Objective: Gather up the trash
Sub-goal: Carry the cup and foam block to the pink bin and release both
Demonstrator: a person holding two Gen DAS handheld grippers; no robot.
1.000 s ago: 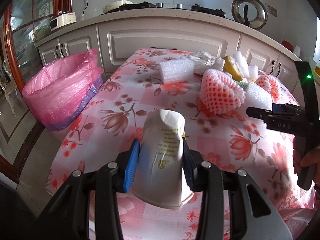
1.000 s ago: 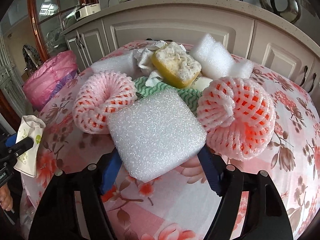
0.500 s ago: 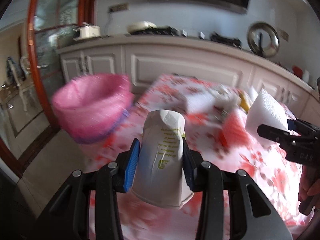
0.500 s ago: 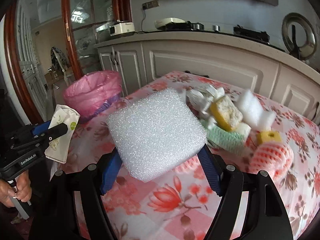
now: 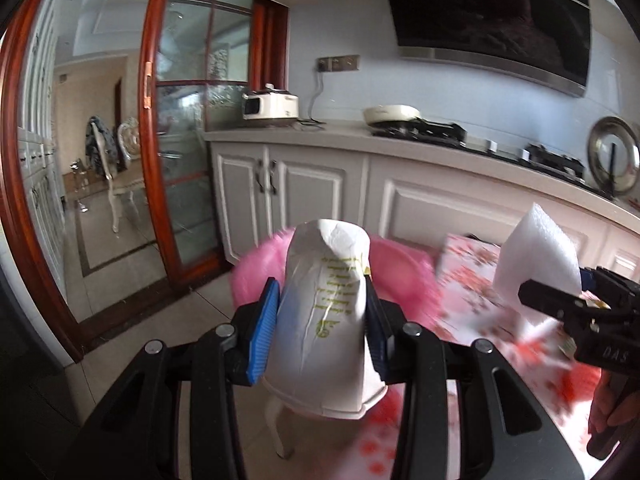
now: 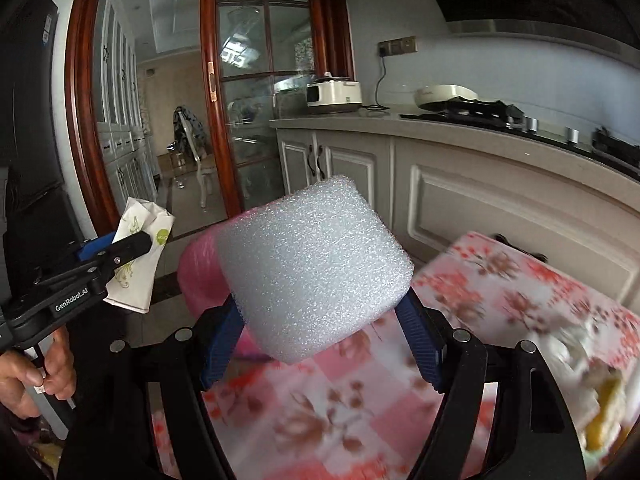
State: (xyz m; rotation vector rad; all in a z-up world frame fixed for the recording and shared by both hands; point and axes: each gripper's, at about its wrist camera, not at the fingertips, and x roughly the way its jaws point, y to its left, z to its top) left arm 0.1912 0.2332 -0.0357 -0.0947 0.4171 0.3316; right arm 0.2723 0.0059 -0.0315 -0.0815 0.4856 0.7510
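Left wrist view: my left gripper is clamped on a crushed paper cup, blue pads pressing both sides. Cup is inverted relative to me: wide rolled rim toward the camera, dented base pointing away, long axis running straight out along the fingers. White waxy paper, creased, green print down one side. Directly behind the cup is the pink bin liner, thin crinkled plastic, motion-blurred. Right of the liner is the corner of the table with its pink floral cloth.

Right wrist view: my right gripper is clamped on a foam block, pads squeezing its two lower sides. Block is squarish with rounded edges, white open-cell packing foam, grainy surface, broad face toward the camera, tilted with one corner down. It covers most of the liner; only a pink edge shows at its left. The left gripper with the cup sits left of the liner here, a hand on its grip. Behind the liner: white panelled cabinets and a red-framed glass door.
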